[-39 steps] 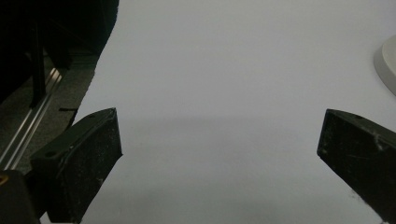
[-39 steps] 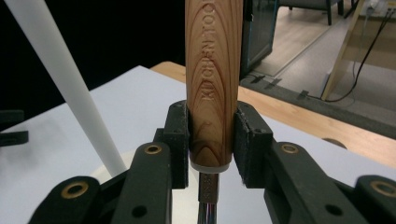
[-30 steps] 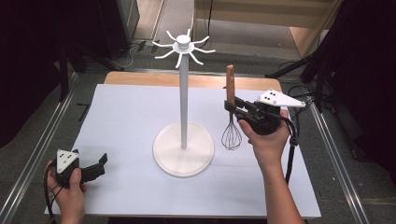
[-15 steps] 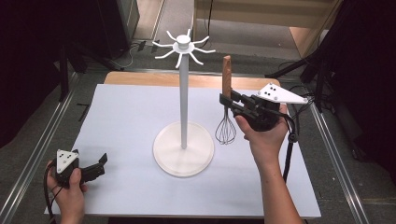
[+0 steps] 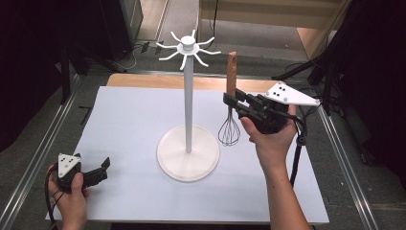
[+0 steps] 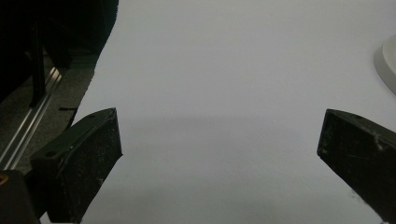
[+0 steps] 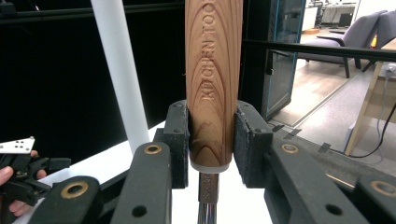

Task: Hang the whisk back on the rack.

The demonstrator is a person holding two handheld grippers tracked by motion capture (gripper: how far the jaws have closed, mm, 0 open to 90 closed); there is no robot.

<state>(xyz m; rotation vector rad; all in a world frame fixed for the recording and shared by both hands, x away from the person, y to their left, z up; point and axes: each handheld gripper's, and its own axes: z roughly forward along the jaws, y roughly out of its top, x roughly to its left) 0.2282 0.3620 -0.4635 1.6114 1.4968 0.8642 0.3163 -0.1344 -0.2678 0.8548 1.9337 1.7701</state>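
Beside the white stand (image 5: 187, 143), the right gripper (image 5: 233, 102) is clamping the whisk (image 5: 230, 125) upright by its wooden handle; the left gripper (image 5: 102, 168) is resting spread apart on the tabletop (image 5: 129, 124).

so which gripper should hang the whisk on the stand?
Right gripper: shut on the whisk handle, upright beside the stand. Left gripper sits open near the table's front-left corner.

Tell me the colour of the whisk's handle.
Reddish-brown wood grain on the whisk's handle, best seen in the right gripper view.
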